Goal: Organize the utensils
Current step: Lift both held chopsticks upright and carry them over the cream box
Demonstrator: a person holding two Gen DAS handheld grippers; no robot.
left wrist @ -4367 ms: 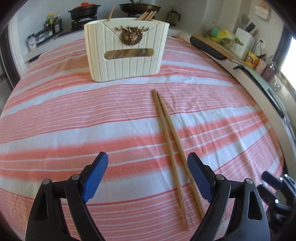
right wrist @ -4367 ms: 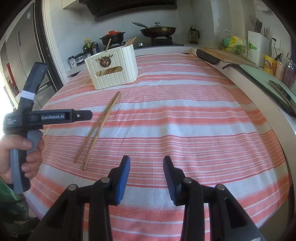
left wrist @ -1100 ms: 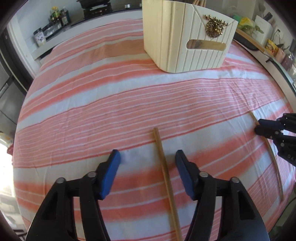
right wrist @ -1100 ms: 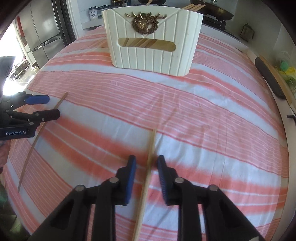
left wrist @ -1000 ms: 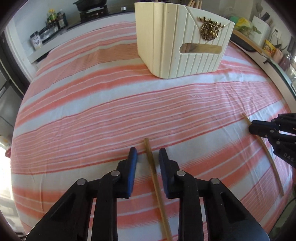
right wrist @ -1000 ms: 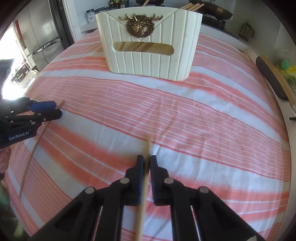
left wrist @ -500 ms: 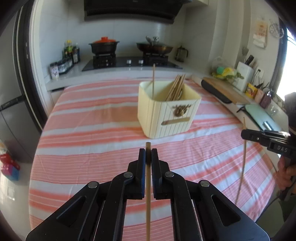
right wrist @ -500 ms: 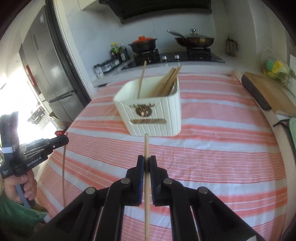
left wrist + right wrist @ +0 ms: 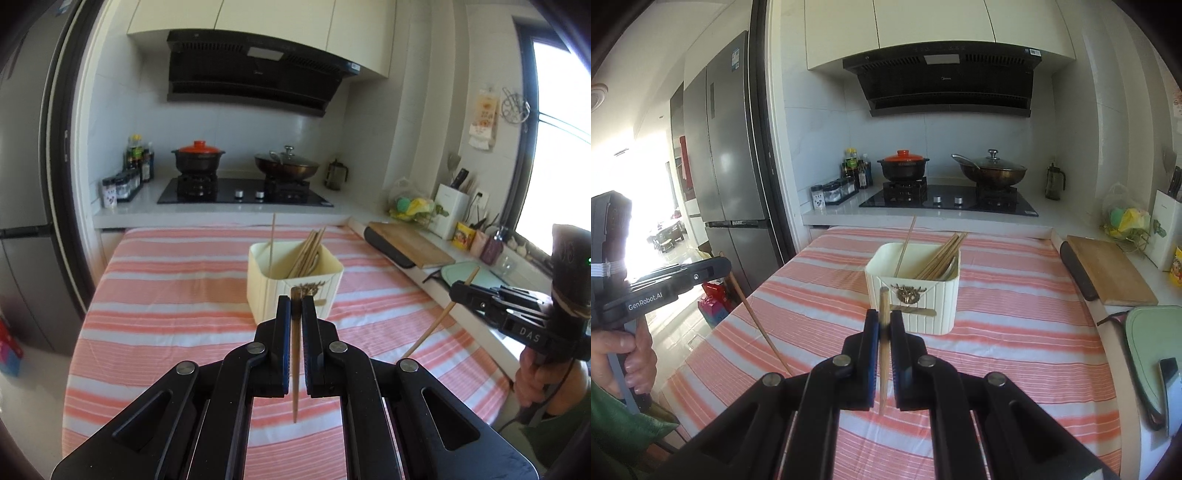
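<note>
A cream ribbed utensil box [image 9: 260,291] [image 9: 938,310] with a gold stag emblem stands mid-table and holds several wooden chopsticks. My left gripper [image 9: 295,306] is shut on a wooden chopstick [image 9: 294,369], which hangs down between the jaws, clear of the cloth, on the near side of the box. My right gripper [image 9: 884,325] is shut on a second chopstick [image 9: 882,369] in the same way. Each view shows the other hand: the right gripper [image 9: 457,290] with its slanted chopstick [image 9: 436,325], and the left gripper [image 9: 722,265] with its chopstick [image 9: 757,321].
The table has a pink-and-white striped cloth [image 9: 166,295]. Behind it is a hob with a red-lidded pot [image 9: 198,155] and a pan [image 9: 286,166]. A cutting board [image 9: 1108,273] and knife block line the right counter. A fridge [image 9: 727,147] stands at the left.
The left jaws closed on their chopstick. Both grippers then rose off the cloth with a chopstick each and tilted up. The box now looks farther and lower.
</note>
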